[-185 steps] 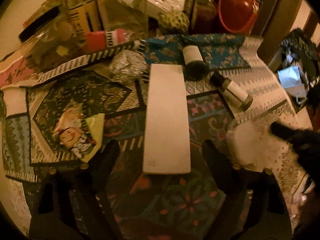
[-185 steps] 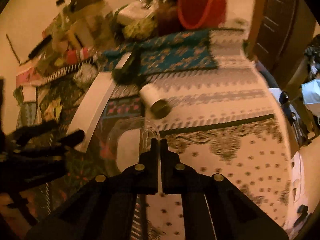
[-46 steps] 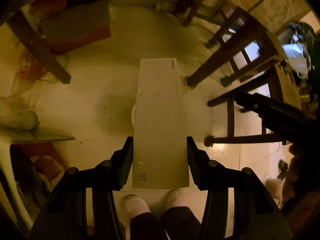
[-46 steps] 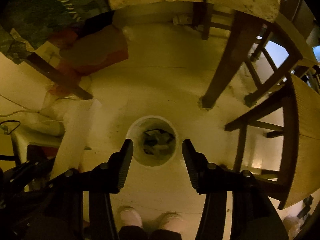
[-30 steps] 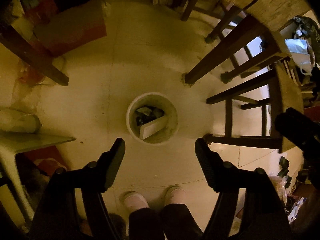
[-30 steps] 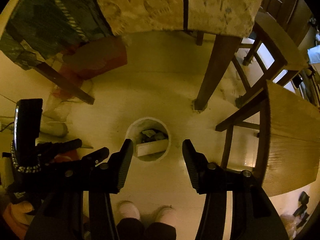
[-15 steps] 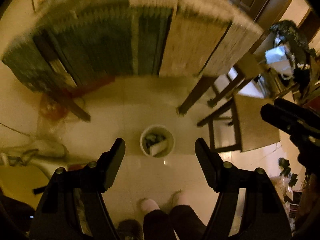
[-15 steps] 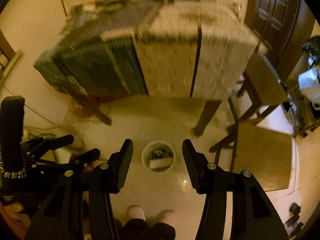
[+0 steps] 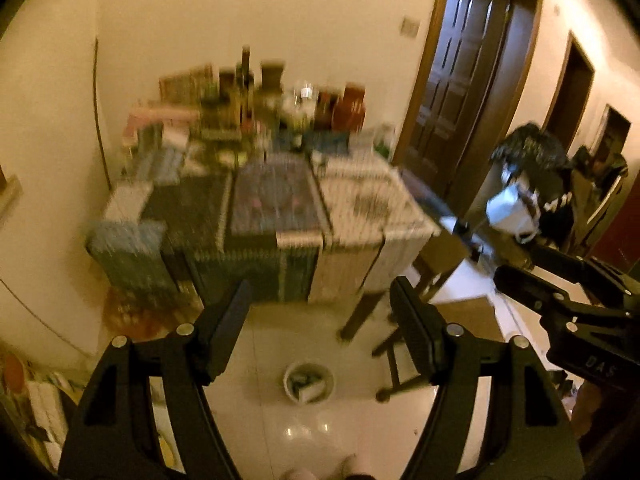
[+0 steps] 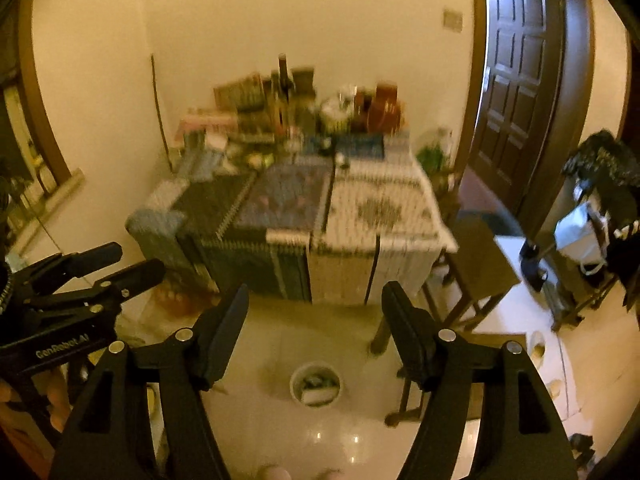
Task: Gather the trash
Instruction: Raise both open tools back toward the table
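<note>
Left wrist view: black two-finger left gripper point(image 9: 320, 304) up high, fingers wide apart, nothing btwn them. Below, on the glossy pale tile floor point(image 9: 280, 412), sits the small round white trash bin point(image 9: 308, 382) w/ scraps and a pale flat piece inside. Blurred table w/ patchwork patterned cloth point(image 9: 276, 208) beyond, cluttered w/ bottles and jars at the back. Black right gripper point(image 9: 560, 292) shows at the right edge, near a dark wooden chair point(image 9: 404, 356).

Right wrist view: right gripper point(image 10: 314, 304) also spread open, empty. Bin point(image 10: 316, 388) low centre on the floor, near the table leg. Left gripper point(image 10: 84, 272) at left edge, fingers apart. Dark panelled wooden door point(image 10: 520, 80) at right.
</note>
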The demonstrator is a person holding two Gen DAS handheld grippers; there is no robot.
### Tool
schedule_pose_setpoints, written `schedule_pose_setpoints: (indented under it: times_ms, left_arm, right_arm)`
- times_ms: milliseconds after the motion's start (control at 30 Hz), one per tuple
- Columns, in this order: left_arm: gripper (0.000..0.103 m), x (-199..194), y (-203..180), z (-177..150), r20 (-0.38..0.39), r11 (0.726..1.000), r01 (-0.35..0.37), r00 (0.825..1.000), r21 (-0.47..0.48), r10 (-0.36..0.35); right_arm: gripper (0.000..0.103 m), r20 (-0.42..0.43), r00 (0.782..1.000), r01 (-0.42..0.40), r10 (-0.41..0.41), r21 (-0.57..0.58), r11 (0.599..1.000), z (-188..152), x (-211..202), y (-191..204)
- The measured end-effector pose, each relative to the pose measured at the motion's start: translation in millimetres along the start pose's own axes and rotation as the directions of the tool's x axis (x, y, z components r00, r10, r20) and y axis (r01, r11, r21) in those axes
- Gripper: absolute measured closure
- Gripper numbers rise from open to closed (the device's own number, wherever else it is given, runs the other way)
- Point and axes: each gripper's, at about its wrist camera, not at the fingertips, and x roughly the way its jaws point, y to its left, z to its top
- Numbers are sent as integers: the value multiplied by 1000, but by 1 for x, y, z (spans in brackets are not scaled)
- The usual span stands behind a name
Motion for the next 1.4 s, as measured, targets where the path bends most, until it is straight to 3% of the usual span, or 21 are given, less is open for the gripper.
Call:
schedule_pose_setpoints:
  times_ms: [100,200,267,400,500,700,900,1167,1400]
  left_arm:
    - [32,-40,2,14,89,1000,-8,996,19,6]
    - [29,-73,8,24,158,1000,-10,987,20,7]
    - [19,-93,12,29,203,1000,-1,979,17,-3]
    - [7,-114,17,35,270,1000,-14,963,17,9]
    - [4,-118,17,39,285,1000,-11,958,23,4]
    - [4,-102,17,51,293,999,-29,956,39,16]
    - [4,-63,18,74,280,998,-45,959,33,34]
    - [4,10,10,140,272,996,-90,959,10,84]
    - [4,74,4,190,249,989,-132,958,-61,143]
  right_arm:
    - [27,100,995,11,-10,-10,1000,14,-32,8]
    - [26,181,983,36,-31,-26,999,25,-60,18]
    - [26,221,974,52,-43,-34,998,29,-70,22]
    - [4,308,948,88,-77,-22,996,32,-85,26]
    - [3,325,941,102,-92,-16,995,34,-85,26]
    - [3,301,950,84,-82,7,996,45,-61,14]
    - [3,297,951,82,-81,9,997,62,-37,-3]
    - [3,286,957,66,-59,-16,998,116,16,-37]
    - [3,249,968,9,7,-60,998,164,68,-69]
